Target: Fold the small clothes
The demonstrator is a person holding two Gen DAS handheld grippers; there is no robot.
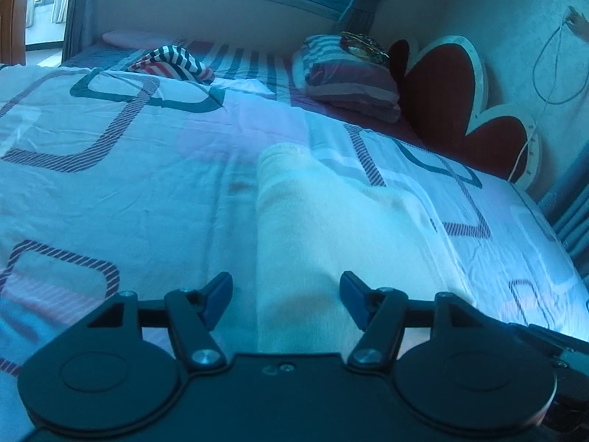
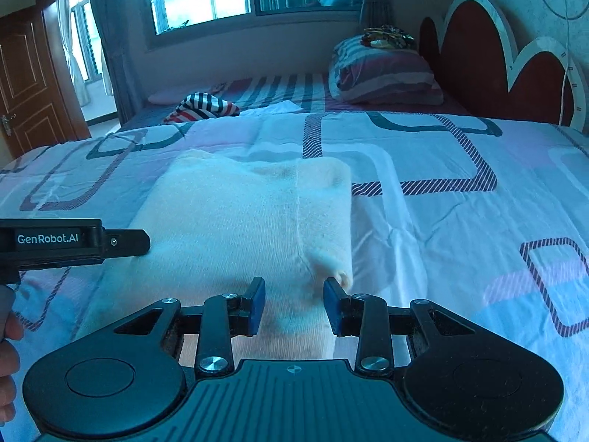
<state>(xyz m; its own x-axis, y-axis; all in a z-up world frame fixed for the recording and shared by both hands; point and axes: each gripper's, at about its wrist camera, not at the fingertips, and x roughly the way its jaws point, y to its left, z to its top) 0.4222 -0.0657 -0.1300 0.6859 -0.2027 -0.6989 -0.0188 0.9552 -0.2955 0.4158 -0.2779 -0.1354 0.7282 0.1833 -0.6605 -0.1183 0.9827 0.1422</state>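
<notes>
The folded cream garment (image 2: 243,221) lies on the bed beneath both grippers' parted, empty fingers (image 2: 257,294).

I saw a bed (image 2: 460,154) with white patterned cover bearing a folded cream knit garment (image 2: 239,221), a striped cloth (image 2: 204,107) and striped pillows (image 2: 383,73).

— Where's your left gripper (image 1: 285,300)?

— At six o'clock in its own view, pointing steeply down, jaws apart, blue pads (image 1: 217,300) clear of each other with nothing pinched. From my right camera its black body sits at nine o'clock.

— And your right gripper (image 2: 293,305)?

— Also at six o'clock, tilted down, jaws narrower than the left's but parted; neither pad presses anything.

— Any hand showing?

— My left hand (image 2: 8,361), fingers curled, at eight o'clock in the right view.
</notes>
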